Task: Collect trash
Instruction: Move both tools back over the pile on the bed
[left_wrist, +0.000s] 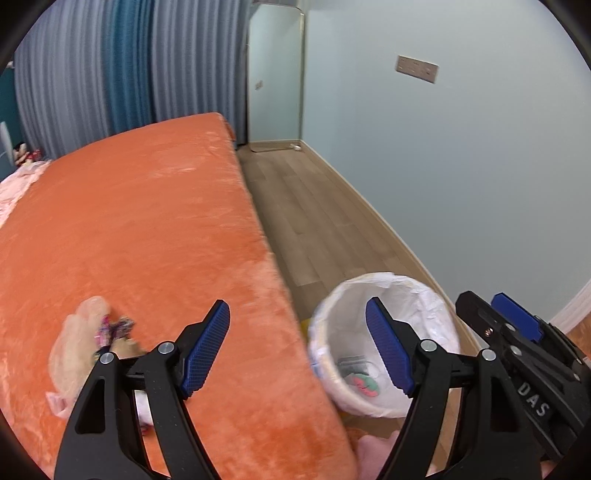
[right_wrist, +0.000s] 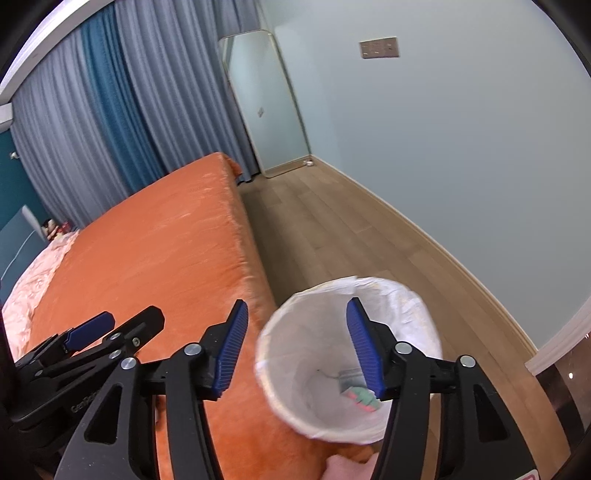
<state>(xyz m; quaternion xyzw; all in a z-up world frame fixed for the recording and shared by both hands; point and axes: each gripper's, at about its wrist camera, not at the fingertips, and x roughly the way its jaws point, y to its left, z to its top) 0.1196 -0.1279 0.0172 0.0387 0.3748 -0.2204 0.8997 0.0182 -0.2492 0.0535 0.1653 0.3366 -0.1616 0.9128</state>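
A white trash bin (left_wrist: 384, 347) with a white liner stands on the floor beside the bed; it shows in the right wrist view (right_wrist: 347, 362) too. Grey and pink-green wrappers (left_wrist: 364, 382) lie at its bottom, also seen in the right wrist view (right_wrist: 360, 397). A crumpled clear bag with a colourful wrapper (left_wrist: 92, 339) lies on the orange bedspread (left_wrist: 147, 221). My left gripper (left_wrist: 299, 347) is open and empty, straddling the bed edge. My right gripper (right_wrist: 295, 343) is open and empty above the bin's rim. It also appears at the right of the left wrist view (left_wrist: 517, 325).
The bed's orange edge (right_wrist: 251, 295) runs right next to the bin. Wooden floor (left_wrist: 314, 206) stretches between the bed and the pale blue wall. A standing mirror (right_wrist: 266, 103) leans in the far corner by the curtains. Pink bedding (right_wrist: 33, 280) lies at the bed's left.
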